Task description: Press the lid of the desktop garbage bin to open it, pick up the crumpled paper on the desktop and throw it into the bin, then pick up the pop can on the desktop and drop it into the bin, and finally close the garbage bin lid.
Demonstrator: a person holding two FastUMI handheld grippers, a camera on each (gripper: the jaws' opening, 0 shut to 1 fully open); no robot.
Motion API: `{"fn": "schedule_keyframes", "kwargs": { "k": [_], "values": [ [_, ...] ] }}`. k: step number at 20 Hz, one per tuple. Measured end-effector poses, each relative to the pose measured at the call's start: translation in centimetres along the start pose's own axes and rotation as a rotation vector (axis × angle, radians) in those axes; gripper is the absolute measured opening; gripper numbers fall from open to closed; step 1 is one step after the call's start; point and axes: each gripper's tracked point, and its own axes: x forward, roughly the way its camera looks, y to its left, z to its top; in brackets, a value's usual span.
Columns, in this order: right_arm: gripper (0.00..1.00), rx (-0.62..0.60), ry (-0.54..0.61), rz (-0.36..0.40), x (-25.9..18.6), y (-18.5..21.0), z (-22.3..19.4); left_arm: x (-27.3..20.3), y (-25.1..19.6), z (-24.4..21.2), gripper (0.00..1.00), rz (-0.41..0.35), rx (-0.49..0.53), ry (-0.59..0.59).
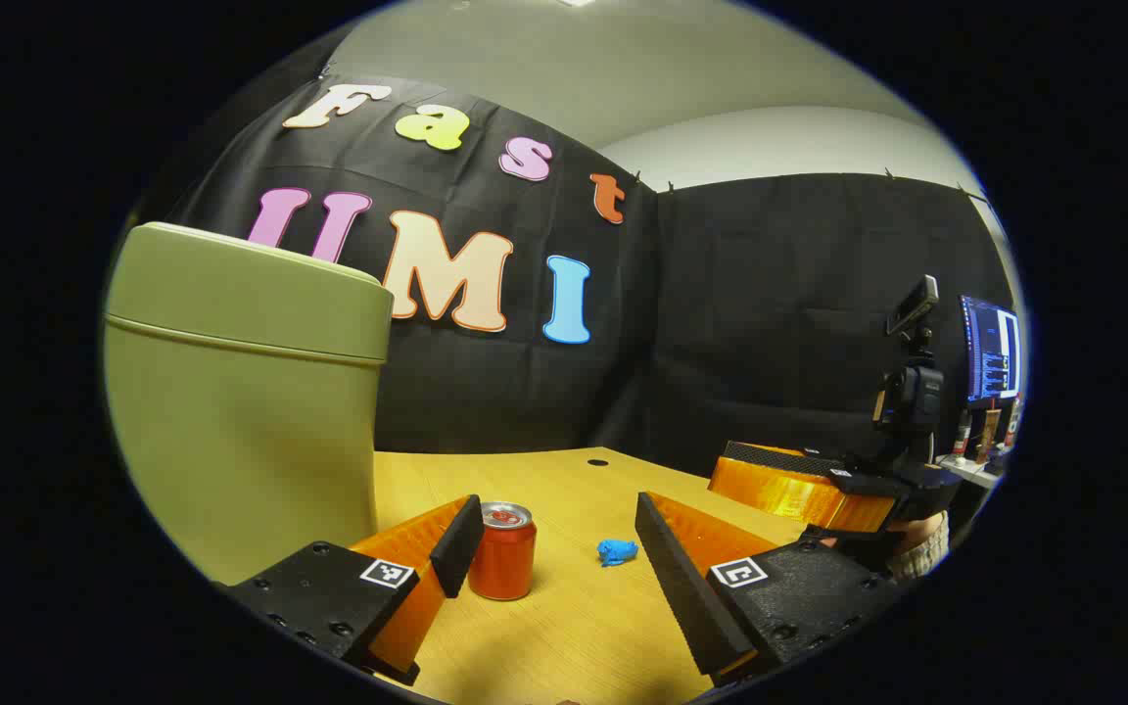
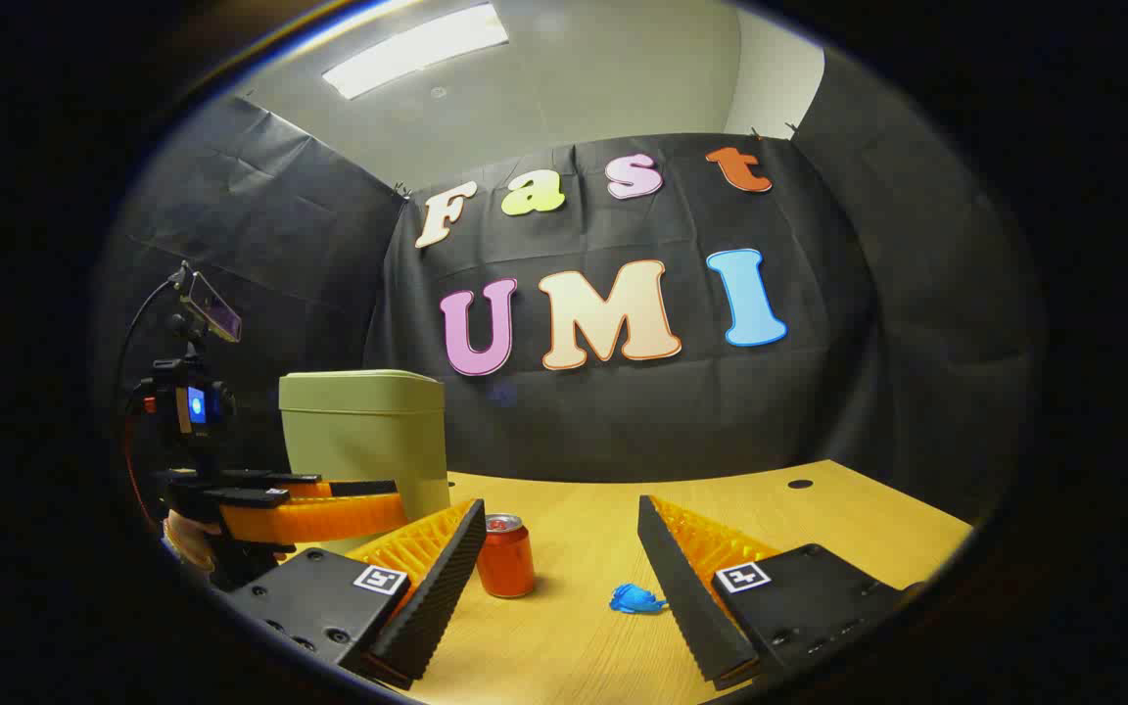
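Pale green plastic garbage bin (image 2: 365, 431), lid down; red pop can (image 2: 506, 558), blue crumpled paper (image 2: 635, 598) on wooden desktop (image 2: 819, 519). Left gripper (image 1: 559, 558), right gripper (image 2: 559, 563): fingers apart, holding nothing.

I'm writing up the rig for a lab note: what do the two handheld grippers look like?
Each gripper has a black bolted base plate with a square black-and-white marker tag per finger. Seen from the side, the right gripper and left gripper have orange bodies, and a black camera block with a phone clipped on top. A knit cuff shows.
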Motion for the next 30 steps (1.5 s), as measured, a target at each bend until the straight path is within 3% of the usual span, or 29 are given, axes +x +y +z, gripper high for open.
{"fn": "schedule_keyframes", "kwargs": {
  "k": [24,25,30],
  "values": [
    [0.98,0.006,0.006,-0.01,0.0,-0.2,0.0,-0.1,-0.4,0.5,0.94,-0.003,0.01,-0.013],
    [0.98,0.007,0.005,-0.012,0.0,-0.2,0.1,-0.1,-0.4,0.6,0.92,-0.002,0.015,-0.014],
    [0.98,0.006,0.002,-0.026,-0.1,-0.9,0.2,-0.3,-0.3,0.8,0.53,0.006,0.019,-0.008]
  ]
}}
